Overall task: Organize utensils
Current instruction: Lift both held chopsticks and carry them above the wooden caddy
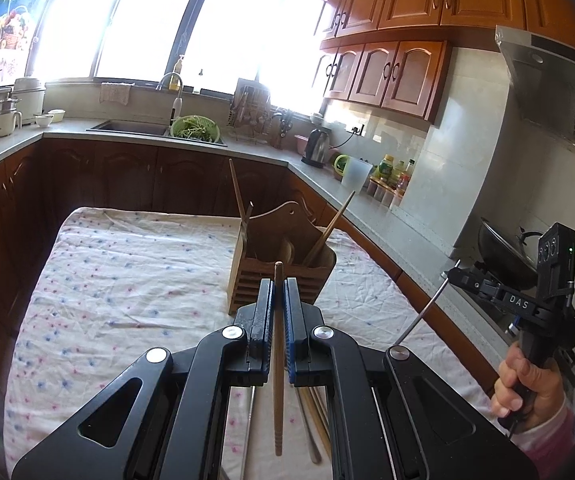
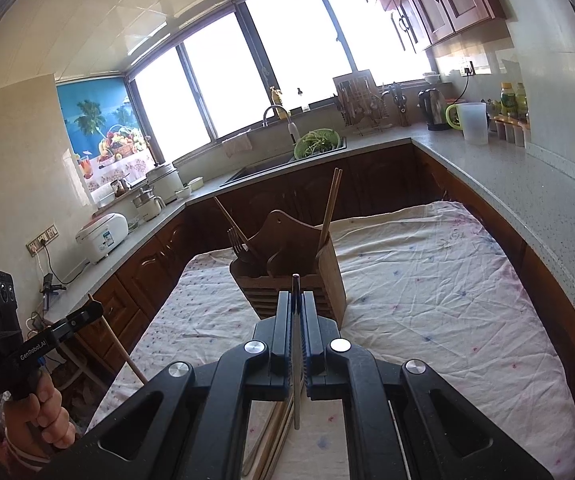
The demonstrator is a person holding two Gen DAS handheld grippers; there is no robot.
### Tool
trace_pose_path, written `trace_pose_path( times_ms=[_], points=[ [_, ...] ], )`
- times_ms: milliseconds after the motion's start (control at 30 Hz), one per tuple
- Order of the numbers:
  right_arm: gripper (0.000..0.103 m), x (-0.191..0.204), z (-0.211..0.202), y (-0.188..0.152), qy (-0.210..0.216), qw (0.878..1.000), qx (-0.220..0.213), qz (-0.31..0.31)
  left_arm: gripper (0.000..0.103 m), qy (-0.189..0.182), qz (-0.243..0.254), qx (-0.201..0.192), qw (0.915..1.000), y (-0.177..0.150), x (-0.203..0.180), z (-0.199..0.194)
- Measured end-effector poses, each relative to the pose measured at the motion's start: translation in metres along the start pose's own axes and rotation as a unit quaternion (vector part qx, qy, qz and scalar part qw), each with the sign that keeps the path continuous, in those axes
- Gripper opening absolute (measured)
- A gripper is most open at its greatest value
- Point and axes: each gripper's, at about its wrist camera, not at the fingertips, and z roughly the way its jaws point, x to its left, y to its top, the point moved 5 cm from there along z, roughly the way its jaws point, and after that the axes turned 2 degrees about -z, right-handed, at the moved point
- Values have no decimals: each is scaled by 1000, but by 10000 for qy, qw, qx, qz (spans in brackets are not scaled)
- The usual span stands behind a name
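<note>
Right now both hands are loaded. The left tongs (image 1: 277, 300) are closed on a wooden chopstick (image 1: 278, 360), pinched near its upper end so most of its length hangs free below the jaws. The right tongs (image 2: 296, 312) are clamped on a thin metal utensil (image 2: 296, 380), a steel chopstick or a slim handle, I cannot tell which; only a short tip shows past the jaws.

Both are held above the desk (image 1: 127, 280), which is draped in a flowered cloth, with the wooden utensil holder (image 1: 279, 256) just ahead. It already carries a few chopsticks, a fork (image 2: 236, 240) and what looks like a spoon. More loose utensils (image 1: 311, 420) lie on the cloth under the tongs.

The wooden stick looks light and stiff, with enough grain for the pads to bite; a grip so close to one end lets it swing, so it probably wants lowering straight down into a compartment. The metal piece is likely slicker and a touch heavier, apt to slide through the pads if the squeeze eases. Its long free tail could catch the holder's rim.
</note>
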Motion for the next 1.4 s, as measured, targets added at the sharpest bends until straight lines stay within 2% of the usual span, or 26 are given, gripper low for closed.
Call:
trace_pose_path(
  times_ms=[433,767,1000,1200,1400],
  points=[
    [4,-3,16,39,-31,9997,-229,-82,4,-5,61,-434,9990,50,-3,20],
    [4,-4,40,102,-8,9979,-640,-98,4,-52,215,-855,9961,109,-12,52],
    [4,-9,64,136,-49,9966,-815,-106,4,96,208,-1220,9923,146,-6,80],
    [4,-16,91,141,-110,9968,-793,-56,4,200,-19,-1367,9904,151,12,111],
    [4,-29,114,127,-162,9978,-645,37,4,324,-306,-1345,9899,131,30,143]
  ],
)
